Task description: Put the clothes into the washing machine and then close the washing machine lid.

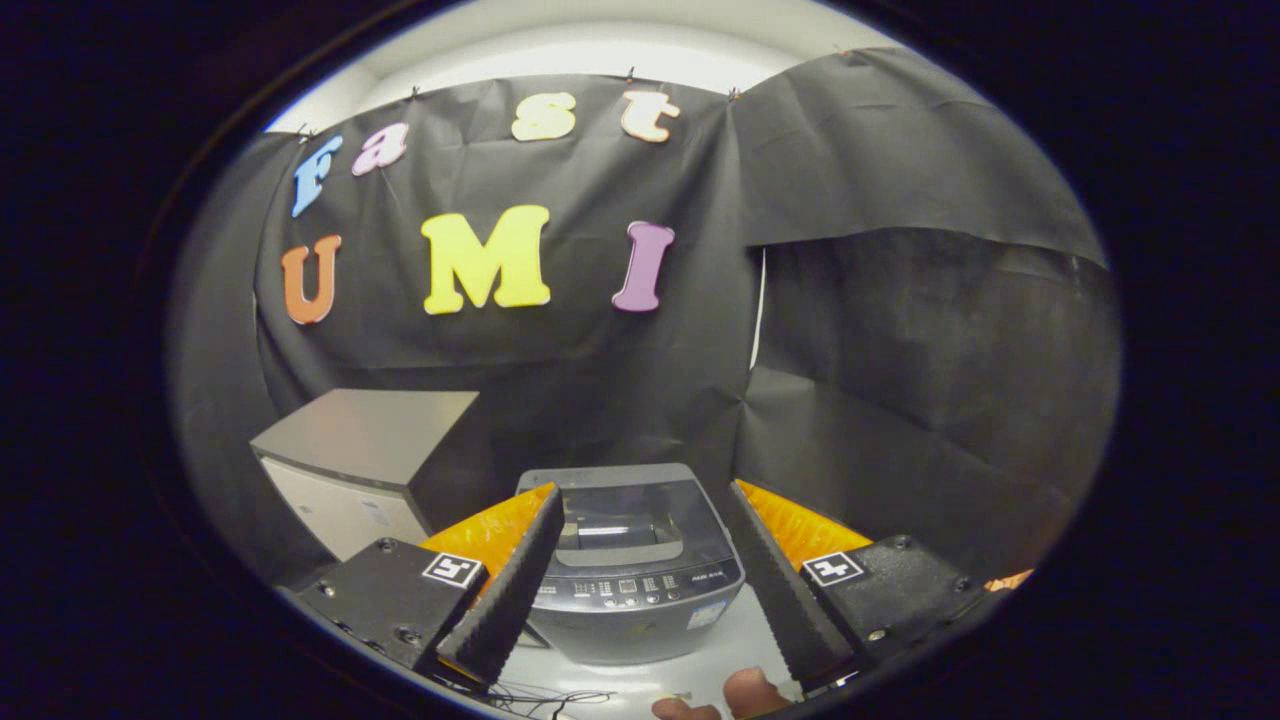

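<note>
The gripper [640, 570] jaws gape empty with the closed-looking washer [632, 560] between them, so reaching in before lifting the lid [620, 520] may jam clothes against it.

Washing machine [630, 570]: smooth plastic shell, slight sheen, glossy lid. Box-shaped cabinet [360, 465] beside it: flat matt top, smooth pale front. Gripper [640, 570] fingers [510, 590] spread wide, inner faces ribbed and rough; backdrop [900, 400] matt creased cloth.
</note>
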A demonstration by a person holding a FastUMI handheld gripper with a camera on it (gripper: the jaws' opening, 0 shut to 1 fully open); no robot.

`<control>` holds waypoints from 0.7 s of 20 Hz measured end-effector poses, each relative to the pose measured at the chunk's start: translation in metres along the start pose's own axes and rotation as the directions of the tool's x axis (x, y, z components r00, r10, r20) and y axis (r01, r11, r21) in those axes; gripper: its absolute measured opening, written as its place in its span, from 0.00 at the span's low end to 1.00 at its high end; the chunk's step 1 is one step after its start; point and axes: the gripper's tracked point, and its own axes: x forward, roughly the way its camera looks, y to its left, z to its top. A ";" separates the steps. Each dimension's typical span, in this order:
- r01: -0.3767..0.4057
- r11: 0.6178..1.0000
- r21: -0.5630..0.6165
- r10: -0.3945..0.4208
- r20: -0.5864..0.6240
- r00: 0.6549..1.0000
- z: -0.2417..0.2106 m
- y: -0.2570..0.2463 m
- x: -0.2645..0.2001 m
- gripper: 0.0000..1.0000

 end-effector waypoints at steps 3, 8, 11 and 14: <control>-0.064 0.998 0.003 0.064 0.066 0.996 0.008 -0.009 -0.058 1.00; -0.178 0.982 -0.069 0.186 0.143 0.972 -0.001 -0.032 -0.169 1.00; -0.213 0.972 -0.101 0.229 0.188 0.955 -0.004 -0.046 -0.225 1.00; -0.253 0.961 -0.109 0.269 0.174 0.947 -0.022 -0.066 -0.277 1.00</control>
